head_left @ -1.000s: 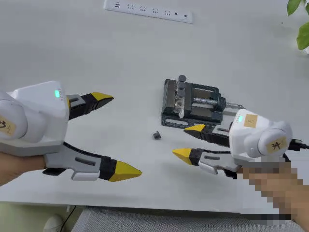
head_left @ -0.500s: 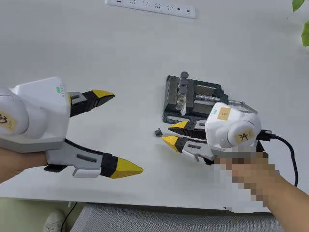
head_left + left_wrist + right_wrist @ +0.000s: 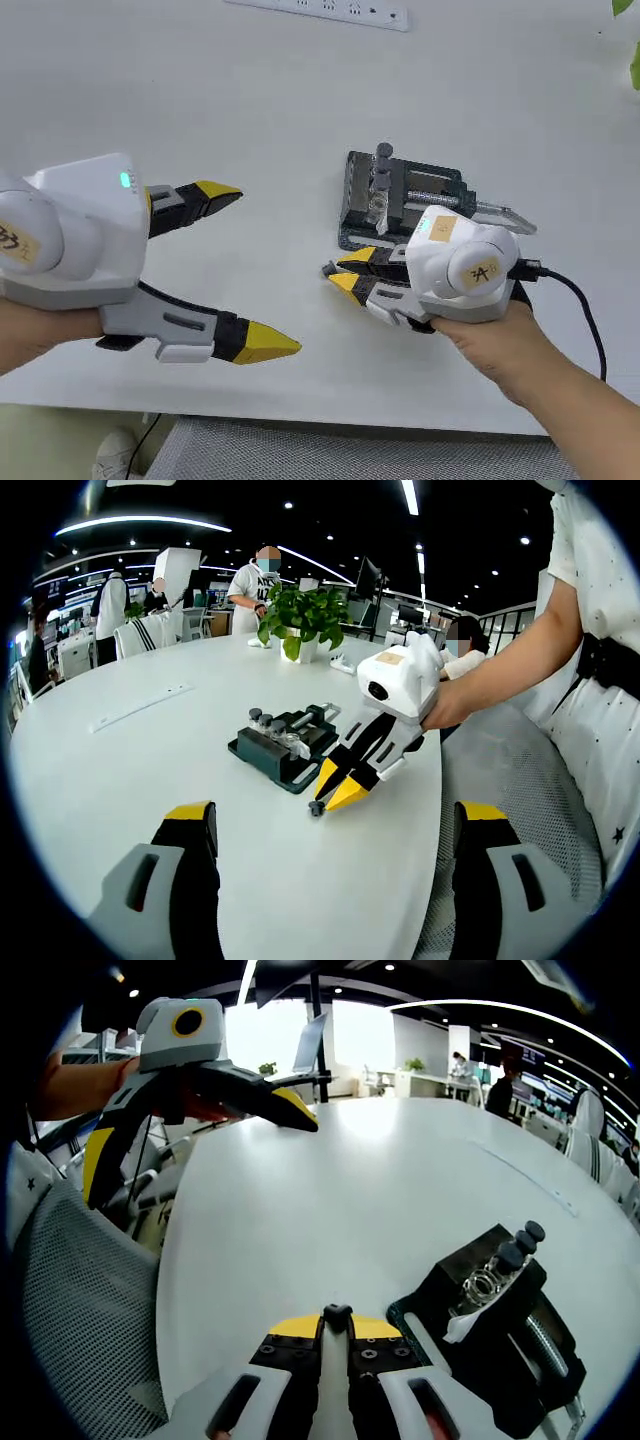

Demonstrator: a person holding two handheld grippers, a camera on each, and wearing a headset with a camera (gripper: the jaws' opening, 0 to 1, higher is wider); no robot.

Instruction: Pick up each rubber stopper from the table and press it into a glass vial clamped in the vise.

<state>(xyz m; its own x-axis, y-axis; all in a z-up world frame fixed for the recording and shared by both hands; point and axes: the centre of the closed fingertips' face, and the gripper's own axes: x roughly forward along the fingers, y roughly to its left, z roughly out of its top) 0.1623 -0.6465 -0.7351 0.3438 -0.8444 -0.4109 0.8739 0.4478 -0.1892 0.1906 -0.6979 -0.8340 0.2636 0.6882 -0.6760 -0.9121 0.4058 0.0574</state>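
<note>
Right tongs (image 3: 338, 270) clamped on rubber stopper (image 3: 337, 1312), low on worktop (image 3: 250, 100) just in front of vise (image 3: 430, 190). Left tongs (image 3: 262, 268) wide apart, well left of vise. Grip only at tips: stopper may pop out, roll off.

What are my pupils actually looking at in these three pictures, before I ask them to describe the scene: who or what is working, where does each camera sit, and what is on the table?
There is no robot here. A person holds a two-jaw tool in each hand. One picture comes from a headset camera looking down. The two round pictures come from cameras riding on each tool. On the white table stands a small vise clamping glass vials topped with dark stoppers. The left tool is wide open and holds nothing. The right tool is closed on a small dark rubber stopper near the vise.
</note>
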